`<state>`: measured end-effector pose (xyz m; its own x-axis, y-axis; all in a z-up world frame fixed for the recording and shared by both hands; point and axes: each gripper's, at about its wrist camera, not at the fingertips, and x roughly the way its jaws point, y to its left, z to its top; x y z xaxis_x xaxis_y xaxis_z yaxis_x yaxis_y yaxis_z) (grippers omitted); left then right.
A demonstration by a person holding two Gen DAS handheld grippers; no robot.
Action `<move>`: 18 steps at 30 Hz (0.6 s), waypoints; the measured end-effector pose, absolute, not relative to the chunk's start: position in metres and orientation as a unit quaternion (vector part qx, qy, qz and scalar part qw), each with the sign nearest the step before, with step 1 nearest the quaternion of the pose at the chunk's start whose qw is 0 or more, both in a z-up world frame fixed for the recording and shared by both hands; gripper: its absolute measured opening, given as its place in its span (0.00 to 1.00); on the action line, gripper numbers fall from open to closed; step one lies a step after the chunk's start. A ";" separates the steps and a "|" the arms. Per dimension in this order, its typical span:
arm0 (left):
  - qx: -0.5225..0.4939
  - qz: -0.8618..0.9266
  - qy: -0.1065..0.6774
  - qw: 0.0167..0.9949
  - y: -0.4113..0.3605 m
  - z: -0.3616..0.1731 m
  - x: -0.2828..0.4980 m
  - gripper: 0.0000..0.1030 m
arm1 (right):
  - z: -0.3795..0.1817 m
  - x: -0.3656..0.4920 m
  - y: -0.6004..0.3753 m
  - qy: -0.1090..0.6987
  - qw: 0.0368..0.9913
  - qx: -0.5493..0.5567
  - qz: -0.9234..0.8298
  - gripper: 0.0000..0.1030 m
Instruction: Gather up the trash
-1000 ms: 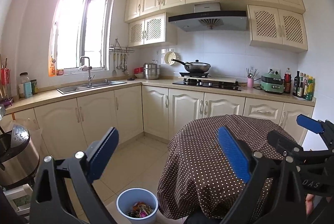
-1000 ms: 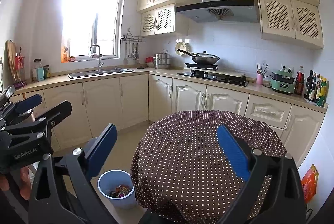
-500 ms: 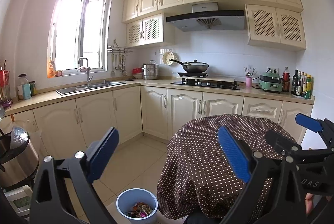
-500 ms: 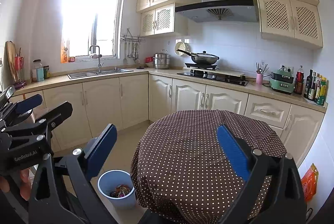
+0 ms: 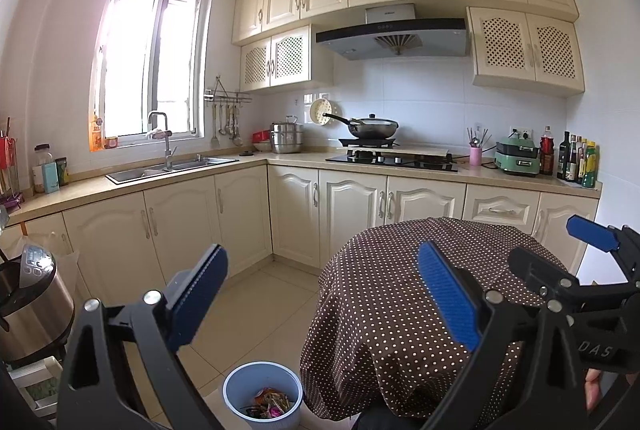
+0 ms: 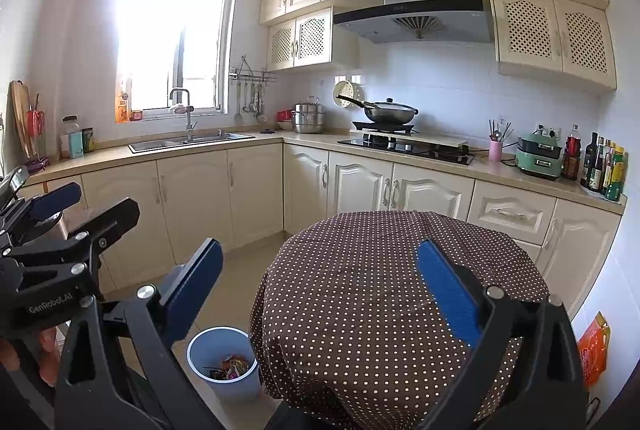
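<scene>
A light-blue waste bin (image 5: 262, 396) stands on the floor left of a round table (image 5: 400, 310) with a brown polka-dot cloth; it holds colourful wrappers (image 5: 269, 401). The bin also shows in the right wrist view (image 6: 224, 364), as does the table (image 6: 360, 290). My left gripper (image 5: 322, 290) is open and empty, held above the floor and the table's near edge. My right gripper (image 6: 318, 290) is open and empty above the table. Each gripper shows at the side of the other's view.
Cream kitchen cabinets and a counter (image 5: 280, 159) run along the back with a sink (image 5: 172, 165), a stove with a wok (image 5: 372, 127) and bottles (image 5: 576, 159). A steel cooker (image 5: 28, 302) stands at the left. An orange bag (image 6: 594, 348) hangs at the right.
Both views have shifted slightly; the grippers stay open and empty. Nothing was picked up or let go.
</scene>
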<state>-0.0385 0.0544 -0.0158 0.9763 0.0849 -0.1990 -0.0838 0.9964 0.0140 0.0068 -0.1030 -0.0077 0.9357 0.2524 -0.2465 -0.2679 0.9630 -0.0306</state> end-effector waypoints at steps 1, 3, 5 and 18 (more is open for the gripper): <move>0.003 0.042 0.101 0.994 0.054 -0.016 -0.038 0.91 | -0.008 0.007 -0.103 0.121 0.983 -0.032 0.132 0.92; 0.003 0.042 0.100 0.994 0.054 -0.016 -0.039 0.91 | -0.008 0.007 -0.104 0.121 0.983 -0.032 0.132 0.92; 0.004 0.042 0.100 0.994 0.053 -0.016 -0.040 0.91 | -0.008 0.007 -0.104 0.121 0.983 -0.032 0.132 0.92; 0.005 0.040 0.101 0.994 0.052 -0.015 -0.040 0.91 | -0.008 0.008 -0.105 0.121 0.983 -0.031 0.133 0.92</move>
<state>-0.0401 0.0518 -0.0151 0.9765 0.0799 -0.2001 -0.0778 0.9968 0.0185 0.0078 -0.1047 -0.0080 0.9354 0.2536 -0.2465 -0.2687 0.9628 -0.0291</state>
